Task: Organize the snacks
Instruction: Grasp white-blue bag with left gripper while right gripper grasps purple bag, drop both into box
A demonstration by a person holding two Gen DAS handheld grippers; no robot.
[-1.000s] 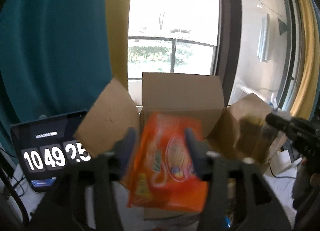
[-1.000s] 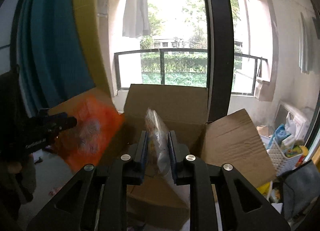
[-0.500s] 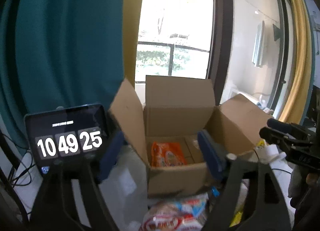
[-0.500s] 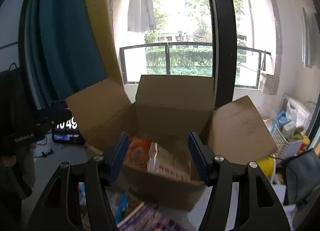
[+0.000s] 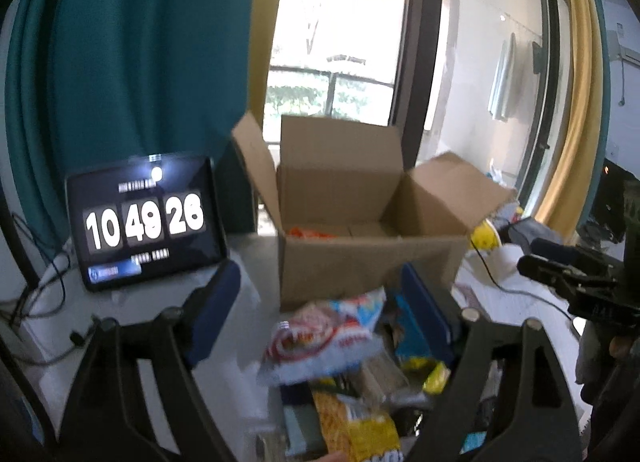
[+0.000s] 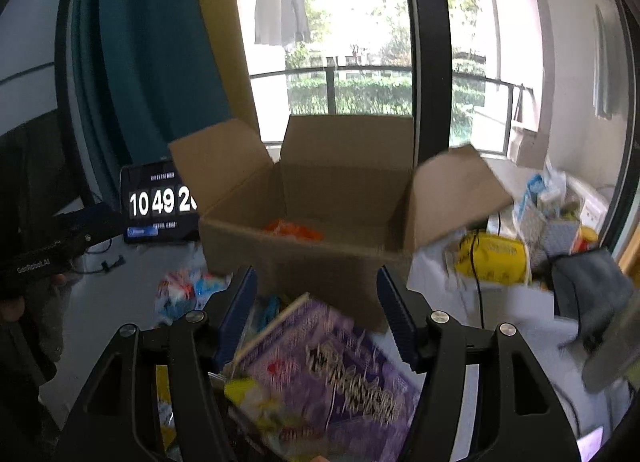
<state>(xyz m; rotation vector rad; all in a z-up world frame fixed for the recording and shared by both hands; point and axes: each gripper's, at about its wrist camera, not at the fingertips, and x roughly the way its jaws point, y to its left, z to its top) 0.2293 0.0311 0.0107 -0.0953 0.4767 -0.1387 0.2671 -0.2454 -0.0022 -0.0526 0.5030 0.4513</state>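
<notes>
An open cardboard box (image 5: 360, 262) stands on the white table, also in the right wrist view (image 6: 304, 254). An orange snack bag (image 5: 308, 232) lies inside it (image 6: 294, 229). My left gripper (image 5: 320, 298) is open and empty, above a white, red and blue snack bag (image 5: 324, 338) in front of the box. My right gripper (image 6: 316, 302) is open and empty, above a purple snack pack (image 6: 332, 374). A yellow snack bag (image 5: 356, 426) lies nearer in the pile.
A tablet showing a clock (image 5: 144, 222) stands left of the box. A yellow bag (image 6: 492, 258), a basket of items (image 6: 548, 214) and a grey cloth (image 6: 592, 286) lie to the right. A window and teal curtain (image 5: 140, 54) are behind.
Both grippers opened and dropped their snack bags into the box, then pulled back and lowered toward the pile in front of it.
</notes>
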